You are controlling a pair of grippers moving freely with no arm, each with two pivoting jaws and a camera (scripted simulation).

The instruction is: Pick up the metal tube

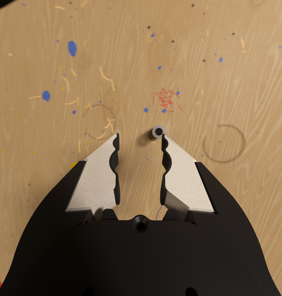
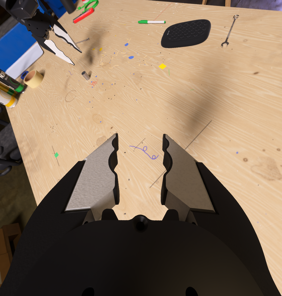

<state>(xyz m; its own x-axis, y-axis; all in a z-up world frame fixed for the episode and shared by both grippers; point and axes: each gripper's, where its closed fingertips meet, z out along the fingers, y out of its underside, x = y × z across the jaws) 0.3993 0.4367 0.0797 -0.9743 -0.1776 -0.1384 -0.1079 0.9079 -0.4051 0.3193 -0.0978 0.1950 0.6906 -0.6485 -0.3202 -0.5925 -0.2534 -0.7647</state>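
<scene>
My left gripper [image 1: 140, 135] is spread wide with nothing between the fingers, pointing straight down at the wooden table [image 1: 217, 80]. The metal tube [image 1: 158, 131] stands upright on the table, seen end-on from the left wrist view as a grey ring with a dark bore. It sits right at the tip of my right-hand finger [image 1: 177, 173], outside the gap rather than between the fingers; I can't tell if the tip touches it. A red scribble [image 1: 166, 100] is just beyond the tube, with blue paint spots [image 1: 72, 48] scattered around. My right gripper [image 2: 140, 135] is also open and empty, hovering over a bare part of the table near a purple squiggle [image 2: 145, 152]. From the right wrist view the tube [image 2: 85, 75] is a short grey cylinder far off to the upper left, with the left gripper [image 2: 77, 58] above it, its fingers apart and clear of the tube. Nearby on that side: a roll of masking tape [image 2: 33, 78] and some cans [image 2: 7, 89] at the table edge. Further back lie a green marker [image 2: 151, 22], a black textured pad [image 2: 186, 33], a wrench [image 2: 229, 31] and a red tool [image 2: 83, 15]. All are well apart from the tube.
</scene>
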